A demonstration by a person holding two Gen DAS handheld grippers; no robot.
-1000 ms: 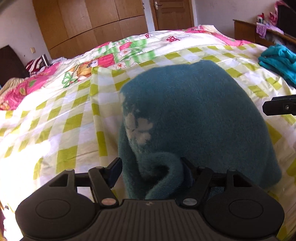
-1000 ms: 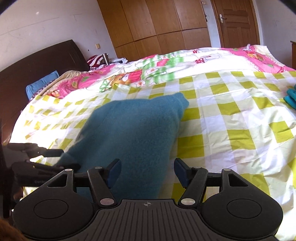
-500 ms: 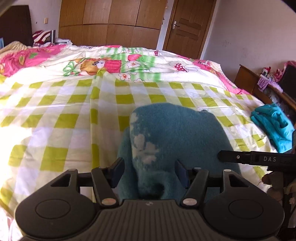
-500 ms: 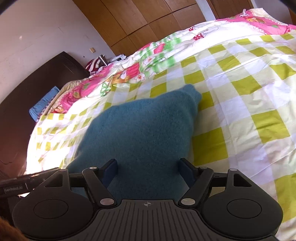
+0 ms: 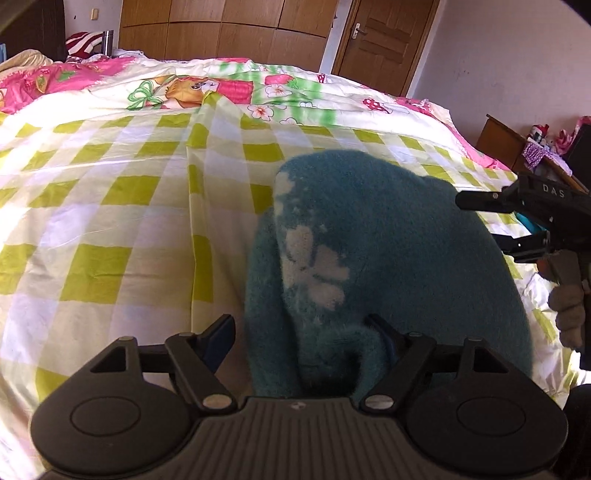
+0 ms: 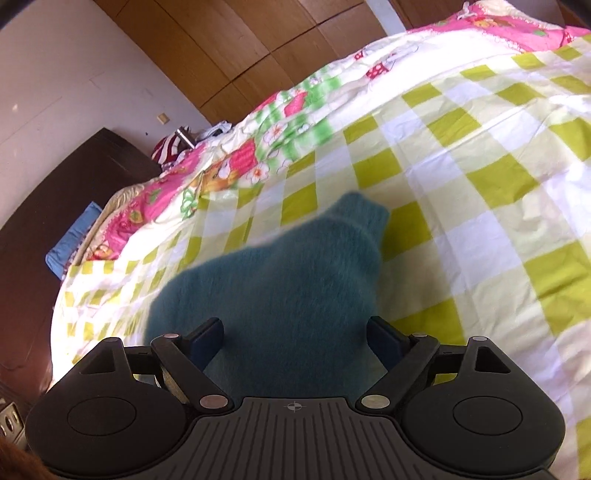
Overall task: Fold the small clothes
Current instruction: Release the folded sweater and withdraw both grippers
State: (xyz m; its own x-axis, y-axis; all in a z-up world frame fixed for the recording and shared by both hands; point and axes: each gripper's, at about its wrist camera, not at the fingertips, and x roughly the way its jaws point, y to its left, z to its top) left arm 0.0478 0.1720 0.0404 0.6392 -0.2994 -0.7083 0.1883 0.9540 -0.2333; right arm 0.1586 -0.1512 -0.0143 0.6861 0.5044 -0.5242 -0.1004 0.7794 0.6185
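Observation:
A fuzzy teal garment [image 5: 388, 251] with a pale flower patch lies folded on the green-checked bedsheet [image 5: 110, 206]. My left gripper [image 5: 303, 339] is open, its jaws wide apart over the garment's near edge, with a rolled fold between them. The right gripper [image 5: 517, 221] shows at the right edge of the left wrist view, beside the garment. In the right wrist view the same garment [image 6: 280, 280] lies in front of my open right gripper [image 6: 295, 343], jaws wide apart above it.
A pink and green cartoon quilt [image 5: 207, 85] lies at the bed's far side. A wooden wardrobe [image 5: 229, 33] and door [image 5: 376, 40] stand behind. A dark headboard [image 6: 44, 229] is at left. A cluttered wooden dresser [image 5: 517, 147] stands at right.
Both grippers have tilted and shifted; the right wrist view has rolled and pulled back. The garment stays on the bed, and both jaws stay open.

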